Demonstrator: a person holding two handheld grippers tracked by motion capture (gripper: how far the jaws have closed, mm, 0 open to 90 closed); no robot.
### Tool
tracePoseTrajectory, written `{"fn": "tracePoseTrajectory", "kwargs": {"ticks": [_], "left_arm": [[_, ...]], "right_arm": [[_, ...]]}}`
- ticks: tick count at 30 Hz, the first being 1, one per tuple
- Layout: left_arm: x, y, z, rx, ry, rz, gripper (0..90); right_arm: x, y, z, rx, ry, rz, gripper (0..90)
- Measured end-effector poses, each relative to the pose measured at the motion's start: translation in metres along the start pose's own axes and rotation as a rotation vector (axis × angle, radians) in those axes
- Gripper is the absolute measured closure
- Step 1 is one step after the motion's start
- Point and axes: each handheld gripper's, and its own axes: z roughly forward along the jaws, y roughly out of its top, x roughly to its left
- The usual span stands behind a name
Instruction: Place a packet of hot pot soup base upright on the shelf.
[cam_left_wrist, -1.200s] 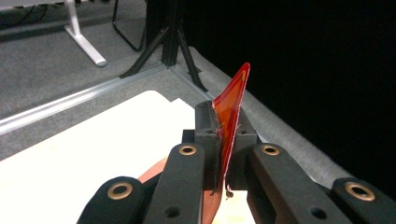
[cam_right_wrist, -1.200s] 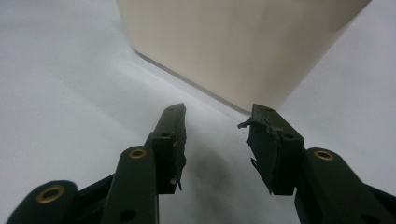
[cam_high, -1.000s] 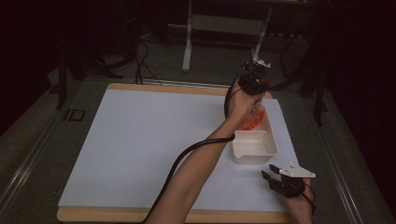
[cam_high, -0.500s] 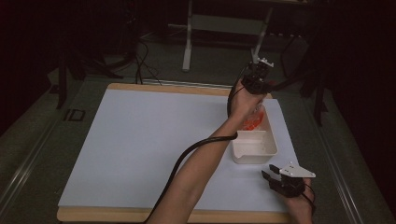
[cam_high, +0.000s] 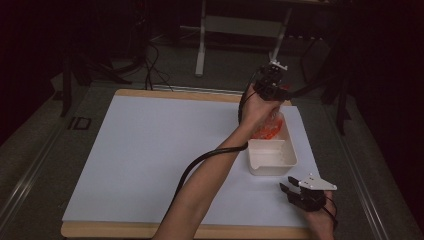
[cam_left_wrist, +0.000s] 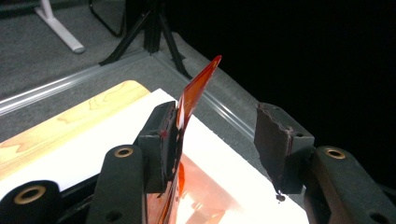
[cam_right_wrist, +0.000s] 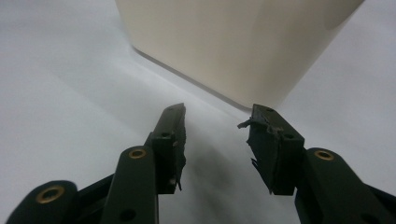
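Observation:
A translucent orange-red plastic piece (cam_left_wrist: 198, 86) stands up against the left jaw's pad of my left gripper (cam_left_wrist: 217, 121), whose jaws are wide apart. In the high view the left gripper (cam_high: 271, 82) is held over the table's far right, above the orange material (cam_high: 270, 129) at the far end of a white bin (cam_high: 272, 157). My right gripper (cam_high: 289, 186) hovers low near the table's front right, open and holding nothing. In the right gripper view its jaws (cam_right_wrist: 217, 114) point at the bin's white wall (cam_right_wrist: 233, 46), a short gap away.
A white sheet (cam_high: 165, 160) covers the wooden board (cam_high: 150, 231). The left forearm crosses diagonally from the bottom centre to the bin, with a black cable (cam_high: 200, 162) trailing along it. Grey floor and stand legs (cam_high: 201, 45) lie beyond the far edge.
The left gripper has shifted only slightly above the bin's far end. The right gripper has stayed in place.

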Motion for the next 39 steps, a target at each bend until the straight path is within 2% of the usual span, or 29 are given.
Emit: {"fn": "tracePoseTrajectory", "kwargs": {"ticks": [3, 5, 7, 14, 17, 22, 30, 37, 39], "left_arm": [[-0.001, 0.000, -0.006, -0.013, 0.000, 0.013, 47.2], [0.000, 0.002, -0.017, -0.029, -0.006, 0.019, 47.2], [0.002, 0.004, -0.025, -0.040, -0.019, -0.001, 47.3], [0.006, 0.007, -0.057, -0.051, -0.022, 0.052, 48.7], [0.010, 0.007, -0.073, -0.066, -0.033, 0.059, 48.9], [0.016, 0.003, -0.093, -0.070, -0.024, 0.084, 49.7], [0.023, -0.008, -0.123, -0.080, -0.024, 0.120, 49.8], [0.032, -0.027, -0.140, -0.081, -0.013, 0.134, 49.8], [0.034, -0.035, -0.145, -0.085, 0.007, 0.151, 49.7]], "right_arm": [[0.000, 0.000, 0.000, -0.001, 0.002, -0.001, 55.5], [0.000, 0.000, 0.001, 0.002, 0.002, -0.002, 55.5], [0.000, 0.000, 0.001, 0.002, 0.002, -0.003, 55.5], [0.000, 0.000, 0.001, 0.008, 0.003, -0.004, 55.4], [0.001, 0.000, 0.001, 0.010, 0.003, -0.006, 55.4], [0.000, 0.000, 0.001, 0.009, 0.002, -0.005, 55.4], [0.001, 0.000, 0.002, 0.011, 0.000, -0.005, 55.4], [0.001, 0.000, 0.002, 0.010, -0.002, -0.006, 55.4], [0.001, 0.000, 0.002, 0.011, -0.002, -0.006, 55.4]]}}
